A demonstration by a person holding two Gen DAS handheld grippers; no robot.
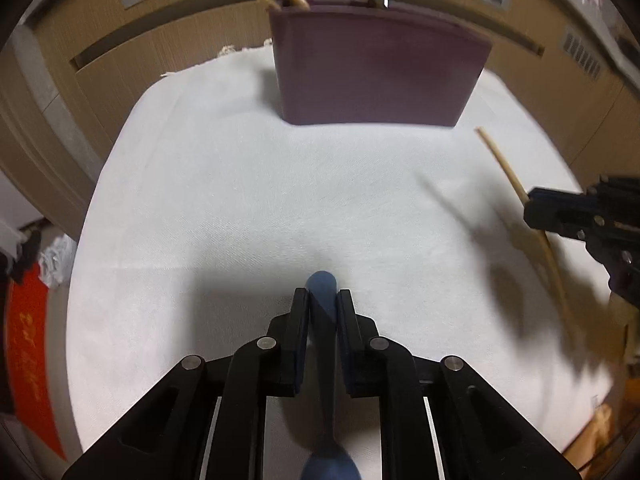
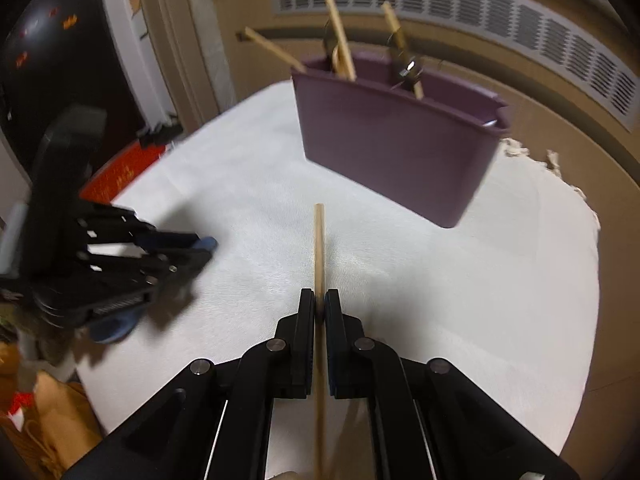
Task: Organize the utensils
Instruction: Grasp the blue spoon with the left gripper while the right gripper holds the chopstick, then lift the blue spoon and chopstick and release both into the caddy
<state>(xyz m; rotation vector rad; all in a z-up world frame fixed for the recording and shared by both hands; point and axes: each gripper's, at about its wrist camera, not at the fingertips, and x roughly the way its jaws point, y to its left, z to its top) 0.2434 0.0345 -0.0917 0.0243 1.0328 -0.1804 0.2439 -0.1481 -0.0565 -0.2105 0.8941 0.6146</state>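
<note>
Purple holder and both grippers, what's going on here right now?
The utensil sorting is mid-way. The left hand-held gripper is shut on a blue-handled utensil, held above the white cloth. The right hand-held gripper is shut on a wooden chopstick that points toward the purple holder. The holder stands at the far side of the cloth and already has several wooden sticks and some metal utensils in it. Neither held item is in the holder yet.
</note>
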